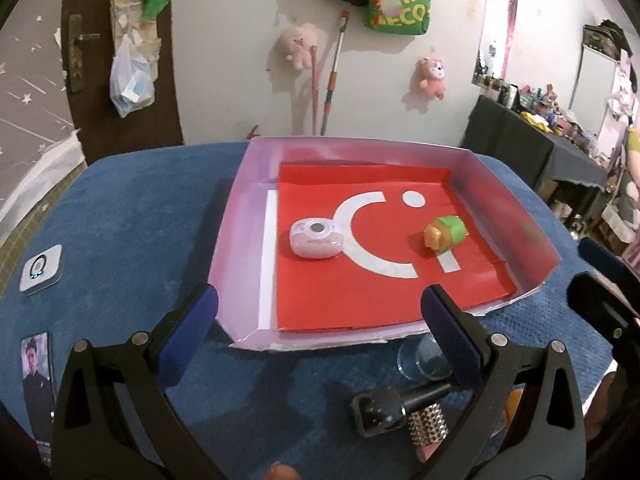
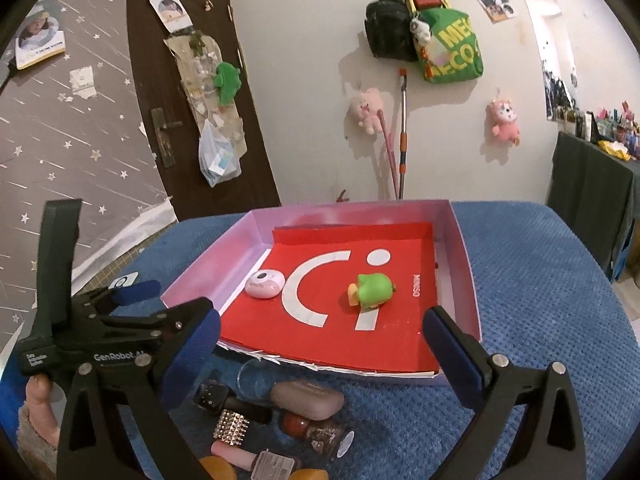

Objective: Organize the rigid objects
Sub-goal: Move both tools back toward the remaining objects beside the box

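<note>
A shallow pink box [image 1: 240, 200] [image 2: 464, 248] with a red sheet inside stands on the blue cloth. In it lie a pink oval case [image 1: 317, 237] [image 2: 265, 282] and a green and yellow toy [image 1: 445, 233] [image 2: 371, 289]. My left gripper [image 1: 320, 320] is open and empty, above the box's near edge. My right gripper [image 2: 320, 332] is open and empty, just in front of the box. Near the box's front lie a clear round lid [image 1: 424, 358] [image 2: 258, 376], a black bottle [image 1: 396, 404] [image 2: 224, 398], a studded piece [image 1: 428, 426] [image 2: 233, 426], a brown case [image 2: 308, 398] and a nail polish bottle [image 2: 320, 432].
A white device [image 1: 41, 269] and a photo card [image 1: 38, 376] lie on the cloth at the left. The left gripper's body [image 2: 100, 336] shows in the right wrist view. A door, hanging plush toys and bags line the wall behind; a cluttered dark table [image 1: 532, 140] stands at right.
</note>
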The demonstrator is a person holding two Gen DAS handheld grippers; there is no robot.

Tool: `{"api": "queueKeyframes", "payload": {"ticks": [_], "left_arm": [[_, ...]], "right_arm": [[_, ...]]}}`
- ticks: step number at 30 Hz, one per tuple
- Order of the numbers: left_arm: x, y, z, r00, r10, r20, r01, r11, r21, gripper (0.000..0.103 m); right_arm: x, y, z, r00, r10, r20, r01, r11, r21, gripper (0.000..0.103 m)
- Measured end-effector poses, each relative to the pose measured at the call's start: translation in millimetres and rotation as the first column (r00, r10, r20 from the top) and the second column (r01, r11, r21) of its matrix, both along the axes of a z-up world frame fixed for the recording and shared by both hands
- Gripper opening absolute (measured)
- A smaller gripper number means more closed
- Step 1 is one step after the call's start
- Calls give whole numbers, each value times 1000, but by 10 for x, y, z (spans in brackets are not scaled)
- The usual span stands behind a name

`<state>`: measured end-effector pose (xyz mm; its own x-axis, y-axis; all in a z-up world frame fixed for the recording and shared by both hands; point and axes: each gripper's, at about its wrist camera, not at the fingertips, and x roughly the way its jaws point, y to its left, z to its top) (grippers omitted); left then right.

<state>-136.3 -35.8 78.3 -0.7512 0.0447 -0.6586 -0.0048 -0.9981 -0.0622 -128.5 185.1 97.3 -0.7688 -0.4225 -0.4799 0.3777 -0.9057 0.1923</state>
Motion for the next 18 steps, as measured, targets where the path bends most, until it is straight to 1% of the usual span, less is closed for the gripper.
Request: {"api": "queueKeyframes", "payload": {"ticks": [4,6,11,15,18], "left_arm": [[113,13,17,1000,22,-18,-23,999,-32,103],[164,16,15,1000,25,-17,-26,999,-32,103],[274,-17,-21,1000,28,-9,-27,1000,5,103],[352,-5,-40,998,56,-18,-56,998,-18,103],[414,16,-58,998,52,-21,-52,998,-18,103]], "right_arm": [[123,-15,14,999,-8,-47,9,1000,24,103],[168,-20,10,998,-10,-59,12,1000,28,103],[228,-5,-19,999,-14,-50,14,1000,14,103],[279,4,-40,998,-16,-54,17,1000,20,103],[337,14,-75,998,-19,-53,20,1000,22,103]]}}
